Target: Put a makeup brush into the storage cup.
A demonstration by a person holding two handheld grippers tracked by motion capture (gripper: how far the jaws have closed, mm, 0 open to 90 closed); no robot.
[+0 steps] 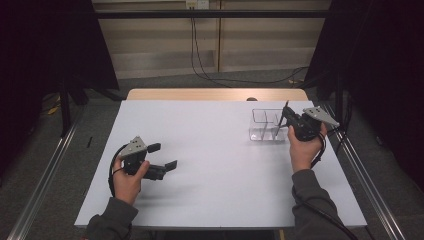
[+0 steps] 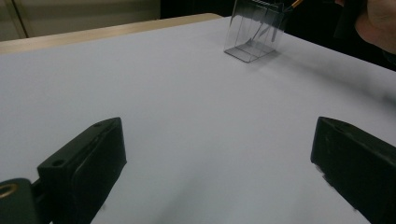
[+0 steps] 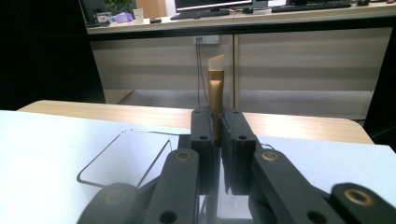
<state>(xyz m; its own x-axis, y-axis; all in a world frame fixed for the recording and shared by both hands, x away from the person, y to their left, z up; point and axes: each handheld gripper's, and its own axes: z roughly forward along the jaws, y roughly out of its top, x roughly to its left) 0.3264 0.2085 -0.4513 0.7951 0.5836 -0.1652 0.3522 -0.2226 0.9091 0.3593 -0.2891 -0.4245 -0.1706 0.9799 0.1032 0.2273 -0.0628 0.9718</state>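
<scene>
A clear two-compartment box (image 1: 261,123) stands on the white table (image 1: 210,150) at the right. My right gripper (image 1: 286,120) is shut on a thin brush (image 1: 280,125) over the box's right side. The brush's dark handle slants down into the box. In the right gripper view its gold ferrule and pale tip (image 3: 215,79) rise above the closed right gripper (image 3: 215,128), and the box rim (image 3: 122,148) lies below to the left. My left gripper (image 1: 164,156) hovers at the table's front left, open with nothing between its fingers. The left gripper (image 2: 217,133) looks across bare table toward the box (image 2: 252,32).
A strip of wooden tabletop (image 1: 215,94) runs behind the white sheet. Metal rails (image 1: 45,170) flank the table on both sides, and black cables (image 1: 200,60) hang down the back wall. The right hand (image 2: 379,21) is at the left gripper view's top right corner.
</scene>
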